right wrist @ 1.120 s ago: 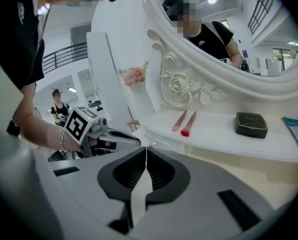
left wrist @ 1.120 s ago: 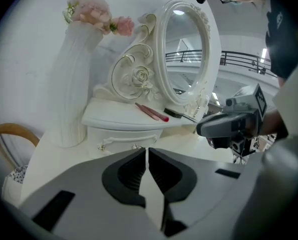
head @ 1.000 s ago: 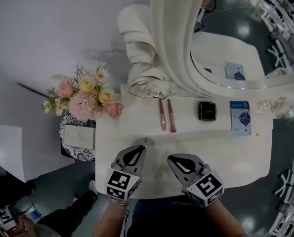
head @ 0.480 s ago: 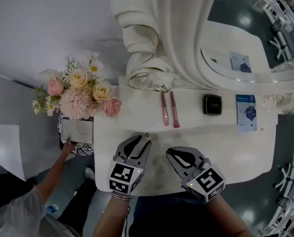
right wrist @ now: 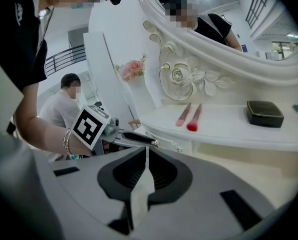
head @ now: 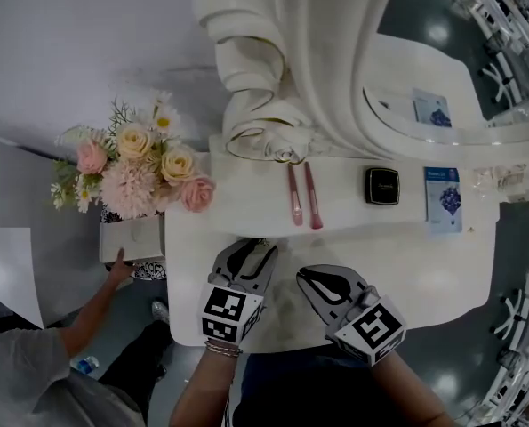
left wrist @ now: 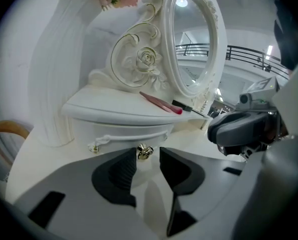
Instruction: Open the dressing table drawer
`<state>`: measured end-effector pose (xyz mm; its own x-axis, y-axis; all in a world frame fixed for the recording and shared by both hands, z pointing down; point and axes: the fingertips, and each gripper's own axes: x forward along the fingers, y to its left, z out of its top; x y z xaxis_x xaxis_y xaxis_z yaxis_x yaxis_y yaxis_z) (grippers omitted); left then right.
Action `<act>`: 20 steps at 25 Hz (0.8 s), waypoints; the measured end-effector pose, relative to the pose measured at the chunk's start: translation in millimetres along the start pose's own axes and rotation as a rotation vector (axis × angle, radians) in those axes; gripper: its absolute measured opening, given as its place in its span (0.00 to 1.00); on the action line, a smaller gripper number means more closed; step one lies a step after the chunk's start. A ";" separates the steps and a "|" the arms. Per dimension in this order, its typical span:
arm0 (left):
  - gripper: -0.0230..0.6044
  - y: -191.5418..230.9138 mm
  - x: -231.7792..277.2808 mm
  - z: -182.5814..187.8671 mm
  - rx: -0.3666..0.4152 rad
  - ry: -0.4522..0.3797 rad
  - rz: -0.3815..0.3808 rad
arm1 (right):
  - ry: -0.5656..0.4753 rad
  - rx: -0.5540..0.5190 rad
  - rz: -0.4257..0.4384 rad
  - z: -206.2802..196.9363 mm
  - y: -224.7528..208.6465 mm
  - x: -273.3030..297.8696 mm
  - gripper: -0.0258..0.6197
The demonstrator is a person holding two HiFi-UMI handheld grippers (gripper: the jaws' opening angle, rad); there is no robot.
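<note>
Two grippers are hovering over the front of the dressing table (head: 424, 278), and only the left gripper (head: 258, 248) is working. Its jaws have just been opening and are now standing wide, with the small gold knob (left wrist: 144, 152) sitting right at their tips, in the gap but with neither pad pressing on it. The right gripper (right wrist: 146, 153) is waiting beside it with its jaws closed together on nothing. The step in hand looks to be taking hold of that knob, so the left gripper is probably needing to slide in a little further, until the ribbed pads are flanking the knob squarely, before closing firmly ahead of any pull. The knob is small and shiny, so a pinch on its very tip is risking a slip. The pull is best going straight out toward the person, along the drawer's run, not down along the gripper's slant. The drawer (left wrist: 116, 130) is sitting in the raised tier at the back of the table, directly under the shelf carrying the two pink brushes (left wrist: 161, 104) and below the oval mirror (left wrist: 191, 39). Its front is showing as a glossy white, outward-curving panel with a moulded ribbon trim across it and the knob low at its middle, and it is looking closed.
</note>
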<state>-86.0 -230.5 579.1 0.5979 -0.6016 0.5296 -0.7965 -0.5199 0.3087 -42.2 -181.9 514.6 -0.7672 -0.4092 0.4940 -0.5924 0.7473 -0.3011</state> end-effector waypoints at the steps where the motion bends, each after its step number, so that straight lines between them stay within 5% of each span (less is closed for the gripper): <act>1: 0.27 1.1 0.0 -0.1 -0.007 -0.001 0.007 | 0.002 -0.007 0.003 0.6 1.3 -0.2 0.07; 5: 0.20 3.8 -0.7 -0.8 -0.028 0.001 0.023 | 0.006 -0.013 0.001 0.1 4.7 -1.2 0.07; 20: 0.19 -1.0 -8.3 -8.0 -0.024 0.025 0.011 | -0.007 -0.009 -0.018 -3.5 12.7 -7.3 0.07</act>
<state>-91.0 -220.1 580.7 0.5868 -0.5921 0.5523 -0.8052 -0.4984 0.3212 -43.4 -167.6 510.1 -0.7580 -0.4262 0.4937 -0.6040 0.7443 -0.2849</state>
